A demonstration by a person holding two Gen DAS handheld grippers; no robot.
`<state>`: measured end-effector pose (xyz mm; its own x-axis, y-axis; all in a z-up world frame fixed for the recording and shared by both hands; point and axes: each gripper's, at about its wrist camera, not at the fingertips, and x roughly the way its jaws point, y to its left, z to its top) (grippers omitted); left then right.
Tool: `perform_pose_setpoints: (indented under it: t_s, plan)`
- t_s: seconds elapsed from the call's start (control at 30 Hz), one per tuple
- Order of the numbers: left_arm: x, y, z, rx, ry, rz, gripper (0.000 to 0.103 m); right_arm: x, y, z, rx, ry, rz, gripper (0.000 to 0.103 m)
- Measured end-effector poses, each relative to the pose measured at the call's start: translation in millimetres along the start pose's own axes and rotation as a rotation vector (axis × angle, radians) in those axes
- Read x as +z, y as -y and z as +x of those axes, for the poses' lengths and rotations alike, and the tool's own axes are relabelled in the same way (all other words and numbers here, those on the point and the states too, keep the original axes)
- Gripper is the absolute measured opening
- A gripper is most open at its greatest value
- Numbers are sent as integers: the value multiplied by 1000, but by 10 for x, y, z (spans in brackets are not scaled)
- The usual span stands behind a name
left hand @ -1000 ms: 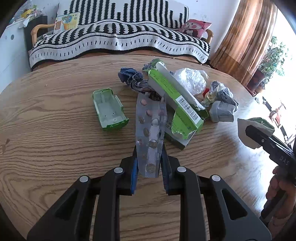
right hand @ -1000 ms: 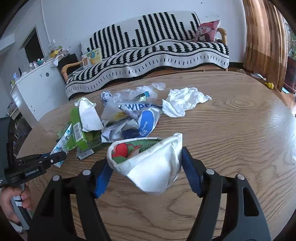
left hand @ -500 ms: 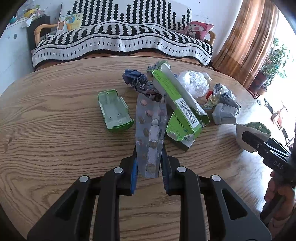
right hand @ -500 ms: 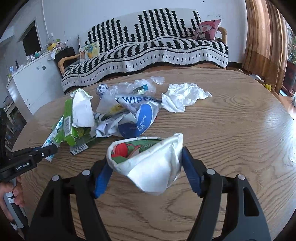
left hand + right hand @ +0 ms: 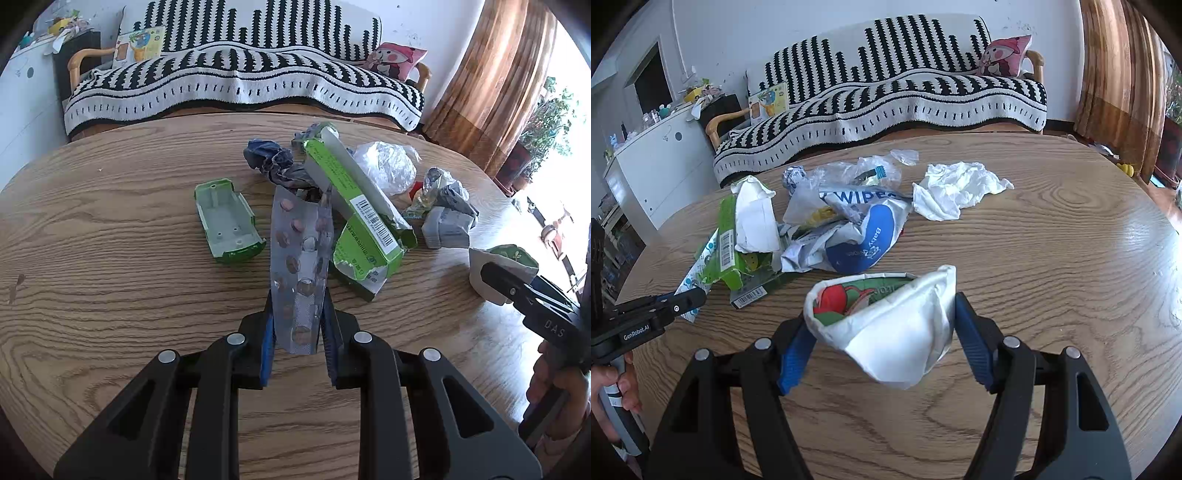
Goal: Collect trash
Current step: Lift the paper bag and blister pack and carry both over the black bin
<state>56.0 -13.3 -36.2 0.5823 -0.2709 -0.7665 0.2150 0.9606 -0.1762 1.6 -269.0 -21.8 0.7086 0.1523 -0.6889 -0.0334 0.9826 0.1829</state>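
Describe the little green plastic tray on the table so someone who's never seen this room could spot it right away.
Start at the round wooden table in front of the striped sofa and find the trash pile in its middle. The green tray lies alone on bare wood, left of the pile in the left wrist view. It alone is rigid, an open shallow trough with a pale inside; everything nearby is crumpled or torn.

Daylight enters from the right, past the curtain; the window area in the left wrist view is overexposed to white. Glare streaks the table at right in the right wrist view. Shadows are soft. Both frames are sharp, with strong fisheye curvature and black vignetted corners.
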Motion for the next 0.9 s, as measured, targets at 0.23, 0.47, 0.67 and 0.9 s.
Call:
perform_pose_setpoints:
  t_s: [0.23, 0.47, 0.67, 0.9]
  plan:
    - [19, 14, -131, 1, 57, -11, 21, 9, -16, -47, 8, 21, 0, 69]
    - [-17, -22, -379, 1, 141, -55, 21, -14, -52, -118, 12, 41, -10, 69]
    - [-20, -32, -512, -8, 141, -68, 21, -40, -62, -155, 14, 44, -6, 69]
    - [-58, 336, -661, -47, 131, 0, 21, -64, -13, -500, 44, 91, 45, 69]
